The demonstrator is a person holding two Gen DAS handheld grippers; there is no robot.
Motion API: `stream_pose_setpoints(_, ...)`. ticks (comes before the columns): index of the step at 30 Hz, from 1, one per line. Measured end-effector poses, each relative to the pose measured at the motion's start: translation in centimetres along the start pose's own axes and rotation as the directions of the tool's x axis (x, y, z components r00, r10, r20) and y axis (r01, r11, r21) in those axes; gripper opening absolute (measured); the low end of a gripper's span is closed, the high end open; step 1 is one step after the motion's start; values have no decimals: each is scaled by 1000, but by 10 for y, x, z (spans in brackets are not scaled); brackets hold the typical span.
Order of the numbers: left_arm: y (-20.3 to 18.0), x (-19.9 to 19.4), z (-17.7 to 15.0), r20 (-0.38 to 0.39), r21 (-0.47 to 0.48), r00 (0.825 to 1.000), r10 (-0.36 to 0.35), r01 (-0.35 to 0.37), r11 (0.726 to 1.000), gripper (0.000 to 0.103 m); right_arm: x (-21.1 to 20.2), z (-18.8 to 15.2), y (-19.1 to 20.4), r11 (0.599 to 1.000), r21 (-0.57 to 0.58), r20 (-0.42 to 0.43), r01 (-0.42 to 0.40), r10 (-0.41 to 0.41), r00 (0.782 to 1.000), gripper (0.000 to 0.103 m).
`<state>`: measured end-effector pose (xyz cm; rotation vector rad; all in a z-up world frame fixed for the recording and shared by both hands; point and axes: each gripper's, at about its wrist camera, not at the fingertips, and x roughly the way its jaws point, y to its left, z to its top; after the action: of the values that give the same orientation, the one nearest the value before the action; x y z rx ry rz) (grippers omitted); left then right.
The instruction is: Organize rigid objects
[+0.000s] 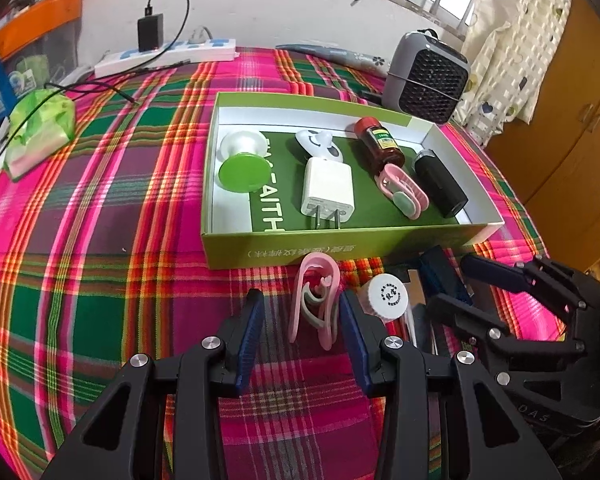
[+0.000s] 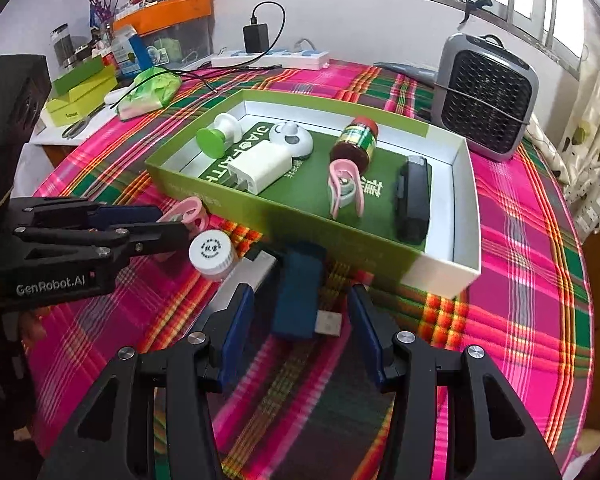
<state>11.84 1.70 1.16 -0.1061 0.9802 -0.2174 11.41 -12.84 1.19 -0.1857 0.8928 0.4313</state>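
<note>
My left hand-held gripper (image 1: 300, 320) stands open around the pink clip (image 1: 315, 300), which lies flat on the plaid tabletop (image 1: 100, 240) between the two blue pads without being pinched; I see a gap on the left side and the right pad just beside it. The clip's long axis runs straight away from me, toward the near wall of the green box (image 1: 340, 246), so the jaws already straddle its narrow width. My right hand-held gripper (image 2: 300, 320) is likewise open, holding nothing, with the blue USB stick (image 2: 298, 294) lying between its pads, plug end nearest me, long axis also pointing at the box. The white-capped bottle (image 2: 214, 254) stands between the two grippers, just beside the left one's right finger, and I judge it the likeliest thing to be knocked. The box wall is close ahead, so each item must be lifted over it; inside, free floor remains near the front between the white charger (image 1: 327, 188) and the second pink clip (image 1: 402, 194).
</note>
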Motion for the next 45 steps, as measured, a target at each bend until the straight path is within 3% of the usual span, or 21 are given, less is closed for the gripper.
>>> stream_pose_setpoints(18, 2, 2, 3, 25, 0, 1000, 14, -14, 1000, 38, 10, 2, -8, 999, 11, -22, 39, -39, 999, 50)
stream_pose_setpoints(29, 2, 2, 1, 37, -9, 999, 14, -14, 1000, 38, 11, 4, -5, 999, 1, -7, 32, -32, 999, 34)
stream_pose_setpoints(37, 6, 0, 0, 44, -14, 998, 38, -38, 999, 24, 10, 3, -5, 999, 14, 1, 29, -29, 1000, 34)
stream_pose_setpoints(45, 10, 0, -1, 50, -27, 998, 32, -31, 999, 23, 9, 2, -5, 999, 19, 4, 31, -31, 1000, 34)
